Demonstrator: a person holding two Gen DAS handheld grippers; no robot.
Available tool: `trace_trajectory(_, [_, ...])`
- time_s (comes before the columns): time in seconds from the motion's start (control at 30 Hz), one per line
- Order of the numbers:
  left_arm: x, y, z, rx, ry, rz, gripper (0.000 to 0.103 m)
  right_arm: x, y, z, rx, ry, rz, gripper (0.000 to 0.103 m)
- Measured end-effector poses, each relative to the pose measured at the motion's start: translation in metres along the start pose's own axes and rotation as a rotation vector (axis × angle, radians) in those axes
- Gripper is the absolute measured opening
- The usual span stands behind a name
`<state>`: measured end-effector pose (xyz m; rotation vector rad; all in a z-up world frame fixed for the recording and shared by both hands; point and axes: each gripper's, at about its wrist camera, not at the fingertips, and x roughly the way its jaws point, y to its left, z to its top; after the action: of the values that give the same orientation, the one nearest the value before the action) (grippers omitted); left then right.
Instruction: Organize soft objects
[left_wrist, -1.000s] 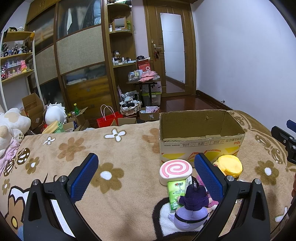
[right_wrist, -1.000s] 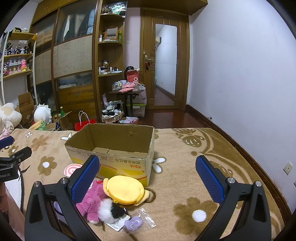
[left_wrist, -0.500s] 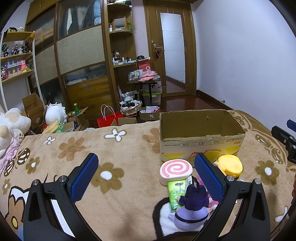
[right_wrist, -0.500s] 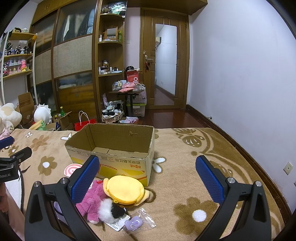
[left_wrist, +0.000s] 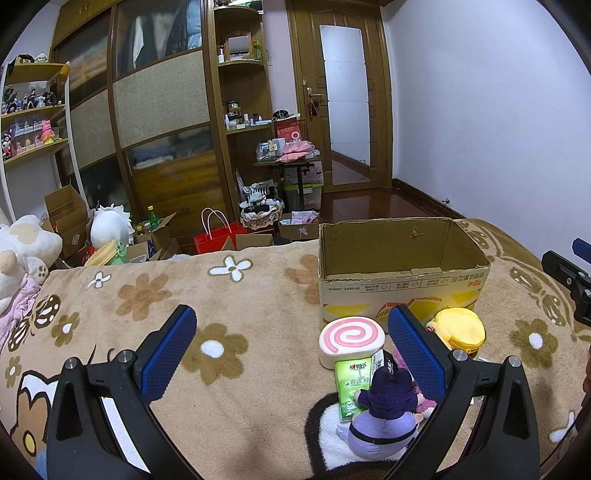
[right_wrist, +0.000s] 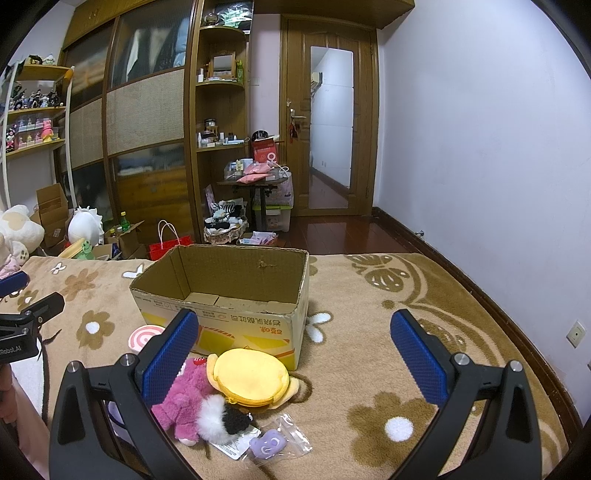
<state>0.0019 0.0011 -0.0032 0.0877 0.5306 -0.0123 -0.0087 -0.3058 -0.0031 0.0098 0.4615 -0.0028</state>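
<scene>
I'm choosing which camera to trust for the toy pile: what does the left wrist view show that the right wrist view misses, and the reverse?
Only the left wrist view shows the purple doll and the green tissue pack. Only the right wrist view shows the black-and-white fluffy toy and the small purple charm in a clear bag. Both show the empty cardboard box, the swirl cushion and the yellow plush. Both grippers' jaws are wide open, holding nothing.

Both the left hand-held gripper (left_wrist: 291, 345) and the right hand-held gripper (right_wrist: 293, 349) hover level, jaws spread wide, holding nothing.
</scene>
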Motion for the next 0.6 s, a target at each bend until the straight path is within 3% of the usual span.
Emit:
trace_trajectory(0.43, [0.004, 0.006, -0.001, -0.005, 0.017, -0.030, 0.102, 0.000, 0.004, -0.003, -0.010, 0.006, 0.007, 0.103])
trace_trajectory(0.6, [0.011, 0.006, 0.008, -0.064, 0.042, -0.063, 0.102, 0.005, 0.006, -0.005, 0.002, 0.019, 0.018, 0.103])
